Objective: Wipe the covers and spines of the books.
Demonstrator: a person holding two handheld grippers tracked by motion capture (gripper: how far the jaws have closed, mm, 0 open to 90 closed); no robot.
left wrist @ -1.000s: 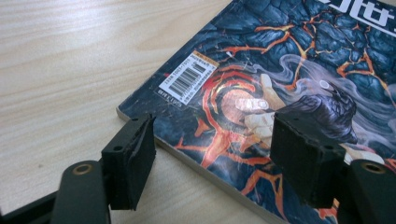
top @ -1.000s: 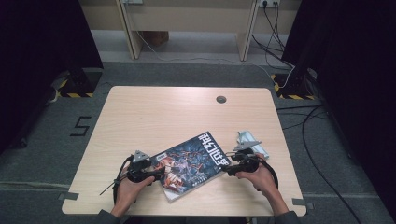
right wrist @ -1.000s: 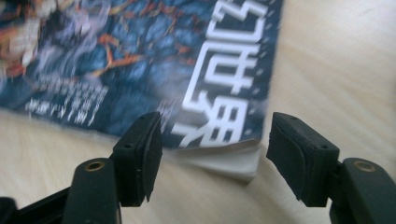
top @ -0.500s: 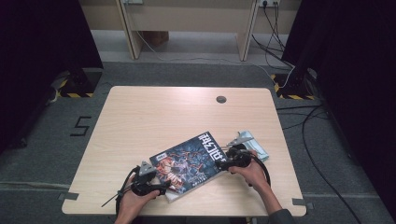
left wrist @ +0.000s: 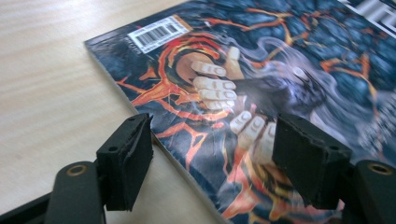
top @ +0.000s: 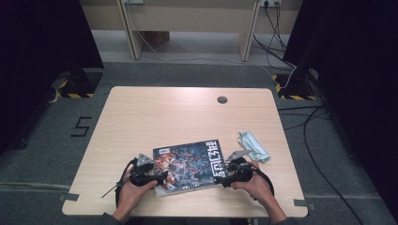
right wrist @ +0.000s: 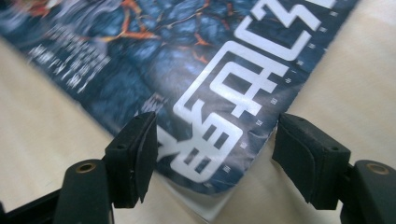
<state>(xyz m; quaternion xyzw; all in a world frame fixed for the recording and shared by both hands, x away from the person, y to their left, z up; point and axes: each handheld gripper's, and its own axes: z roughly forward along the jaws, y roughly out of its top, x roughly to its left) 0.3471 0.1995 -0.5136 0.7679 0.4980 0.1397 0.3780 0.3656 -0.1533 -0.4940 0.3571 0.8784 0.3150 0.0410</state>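
A magazine [top: 190,165] with a dark blue and orange cover lies flat near the table's front edge, almost square to it. My left gripper [top: 158,178] is at its left end, open. In the left gripper view the magazine [left wrist: 261,70] has its near edge running between the pads of that gripper [left wrist: 212,158], one pad over the cover and one over bare wood. My right gripper [top: 224,177] is open at the right end. The right gripper view has a corner of the magazine [right wrist: 210,60] between the spread jaws of that gripper [right wrist: 215,154], untouched by the pads.
A crumpled pale green face mask [top: 253,146] lies just right of the magazine, beside my right hand. A round cable hole [top: 222,100] sits at the back of the wooden table [top: 155,117]. Cables and dark stands surround the table on the floor.
The magazine has turned from a slant to nearly level with the front edge. My right gripper has come nearer and left with its corner. The left gripper stays at the left end.
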